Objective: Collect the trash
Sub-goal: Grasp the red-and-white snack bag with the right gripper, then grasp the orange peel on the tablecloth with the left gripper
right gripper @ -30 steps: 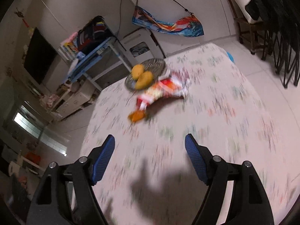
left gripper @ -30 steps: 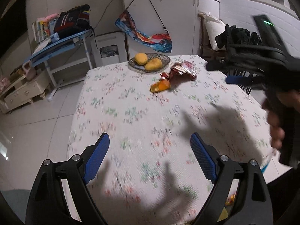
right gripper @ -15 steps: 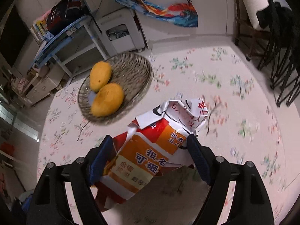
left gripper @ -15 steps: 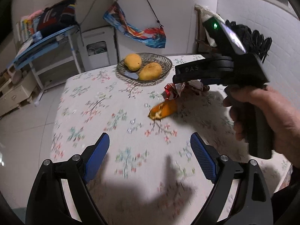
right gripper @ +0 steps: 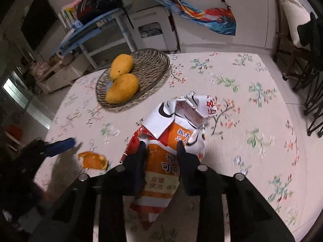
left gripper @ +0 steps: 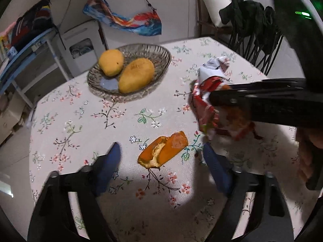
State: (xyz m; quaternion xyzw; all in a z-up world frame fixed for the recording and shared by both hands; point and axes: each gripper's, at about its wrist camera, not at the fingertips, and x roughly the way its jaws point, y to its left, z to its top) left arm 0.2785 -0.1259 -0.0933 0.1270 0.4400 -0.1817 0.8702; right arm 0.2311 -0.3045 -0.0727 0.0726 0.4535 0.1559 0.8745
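Note:
An orange fruit peel (left gripper: 165,149) lies on the floral tablecloth (left gripper: 80,121). My left gripper (left gripper: 161,150) hangs low over it, a blue finger on each side. Its jaws are closing and the pads stand clear of the peel. Just right of the peel lies a crumpled orange, red and white snack wrapper (right gripper: 181,117). My right gripper (right gripper: 161,148) is closing on it, and its pads press into the wrapper's middle. From the left wrist view the right gripper (left gripper: 222,95) reaches in from the right, clamped over the wrapper (left gripper: 201,104). In the right wrist view the peel (right gripper: 93,160) and a left fingertip (right gripper: 60,146) show at lower left.
A glass bowl (left gripper: 161,54) holding two mangoes (left gripper: 135,76) stands behind the peel near the table's far edge. Black chairs (left gripper: 252,30) crowd the table's right side. A blue shelf unit (right gripper: 90,30) and a white cabinet (right gripper: 153,30) stand beyond the table.
Both grippers came forward and down toward the table. The right jaws narrowed from wide open onto the wrapper. The left jaws narrowed around the peel.

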